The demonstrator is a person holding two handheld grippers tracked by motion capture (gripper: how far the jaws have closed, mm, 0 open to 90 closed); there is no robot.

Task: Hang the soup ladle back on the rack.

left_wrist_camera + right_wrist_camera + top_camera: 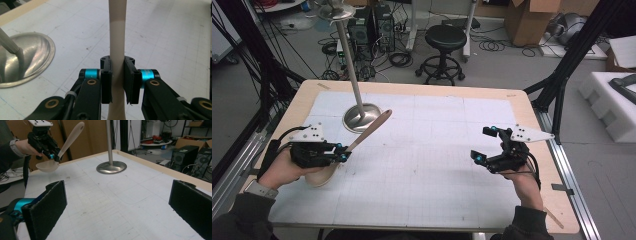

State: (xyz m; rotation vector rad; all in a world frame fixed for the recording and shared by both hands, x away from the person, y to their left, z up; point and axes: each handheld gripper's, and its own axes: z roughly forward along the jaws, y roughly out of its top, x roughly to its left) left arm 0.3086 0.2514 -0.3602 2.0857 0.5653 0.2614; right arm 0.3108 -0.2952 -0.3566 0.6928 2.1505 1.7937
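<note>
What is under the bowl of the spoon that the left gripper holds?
The spoon is lifted above the white mat; below its bowl is bare mat, seen in the right gripper view. From above, the left gripper and hand cover most of the bowl.

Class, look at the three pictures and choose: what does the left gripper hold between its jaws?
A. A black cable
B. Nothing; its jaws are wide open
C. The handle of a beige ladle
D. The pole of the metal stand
C: the left gripper is shut on the handle of the beige ladle, whose bowl hangs below the hand above the table, while the metal stand stands apart.
</note>
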